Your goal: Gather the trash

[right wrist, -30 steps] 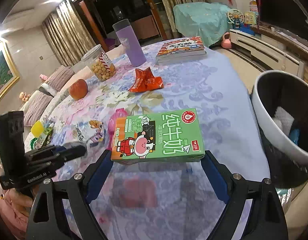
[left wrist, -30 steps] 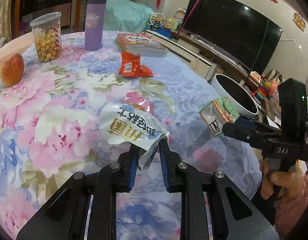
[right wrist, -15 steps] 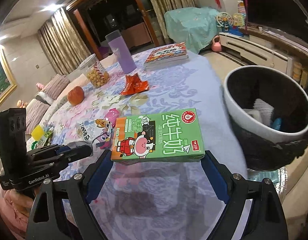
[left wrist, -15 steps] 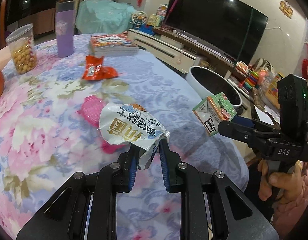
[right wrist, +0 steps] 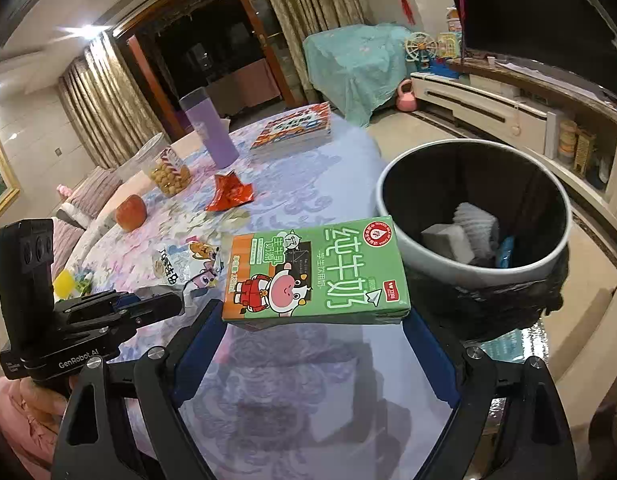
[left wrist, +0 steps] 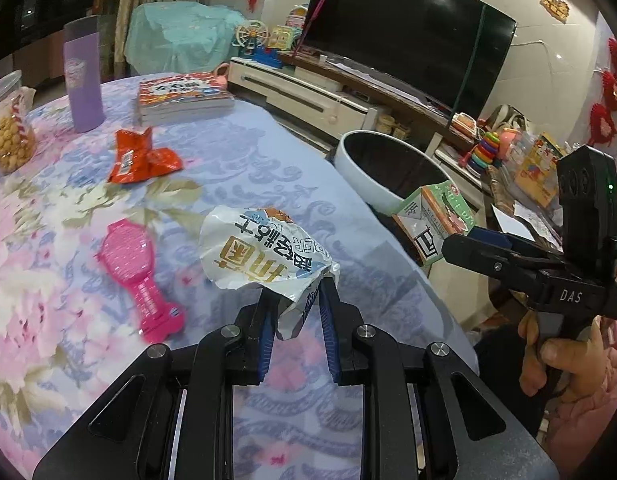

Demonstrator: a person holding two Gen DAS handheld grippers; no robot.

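Note:
My left gripper (left wrist: 294,294) is shut on the crumpled end of a white snack wrapper (left wrist: 264,252), held just above the flowered tablecloth. My right gripper (right wrist: 314,316) is clamped wide on a green milk carton (right wrist: 314,272) lying flat between its blue pads, over the table's edge. Just beyond the carton stands a white trash bin (right wrist: 436,260) with a black liner and some white scraps inside. In the left wrist view the carton (left wrist: 436,216) hangs in front of the bin (left wrist: 360,168). A red wrapper (left wrist: 142,158) lies on the table.
A pink comb (left wrist: 142,280) lies left of the wrapper. Stacked books (left wrist: 184,96), a purple bottle (left wrist: 84,80) and a snack jar (left wrist: 6,128) stand at the far side, with an apple (right wrist: 130,212). A TV stand runs behind the bin. A hand (left wrist: 556,348) grips the right tool.
Both grippers have carried their loads toward the table's edge. The bin has grown larger and closer in both views. The pink comb has come out from behind the wrapper.

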